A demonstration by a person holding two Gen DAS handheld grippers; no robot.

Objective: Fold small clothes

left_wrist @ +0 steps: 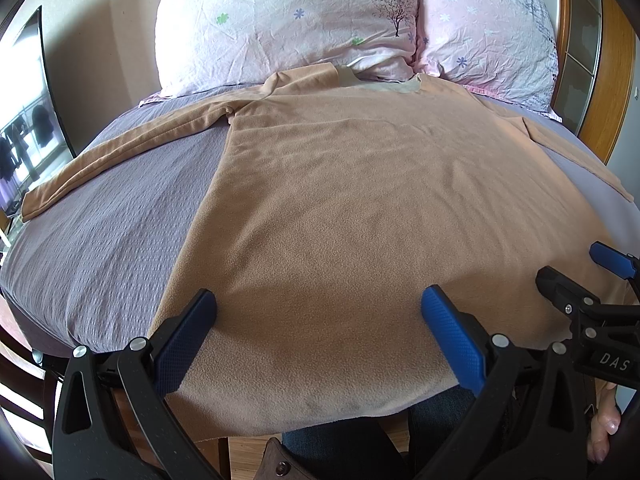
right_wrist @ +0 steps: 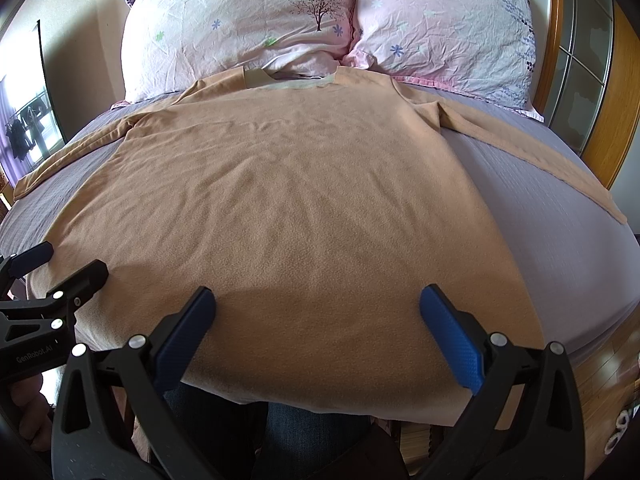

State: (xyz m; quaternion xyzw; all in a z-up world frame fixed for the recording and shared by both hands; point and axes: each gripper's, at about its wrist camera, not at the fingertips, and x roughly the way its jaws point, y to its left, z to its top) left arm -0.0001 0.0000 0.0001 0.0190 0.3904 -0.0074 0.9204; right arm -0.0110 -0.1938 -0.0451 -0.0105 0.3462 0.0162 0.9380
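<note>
A tan long-sleeved fleece top [left_wrist: 360, 200] lies flat on the bed, collar toward the pillows, hem hanging over the near edge. Its left sleeve [left_wrist: 120, 152] stretches out to the left; its right sleeve [right_wrist: 520, 148] stretches out to the right. My left gripper [left_wrist: 318, 304] is open and empty, hovering above the hem's left part. My right gripper [right_wrist: 318, 304] is open and empty above the hem's right part. The right gripper also shows at the right edge of the left wrist view [left_wrist: 576, 276]. The left gripper shows at the left edge of the right wrist view [right_wrist: 60, 264].
The bed has a grey-purple sheet [left_wrist: 100, 240]. Two pink floral pillows [left_wrist: 280, 24] [right_wrist: 440, 20] lean at its head. A wooden frame with glass panes [right_wrist: 580, 60] stands at the right. A window [left_wrist: 24, 120] is at the left. The person's jeans [right_wrist: 312, 440] are below the hem.
</note>
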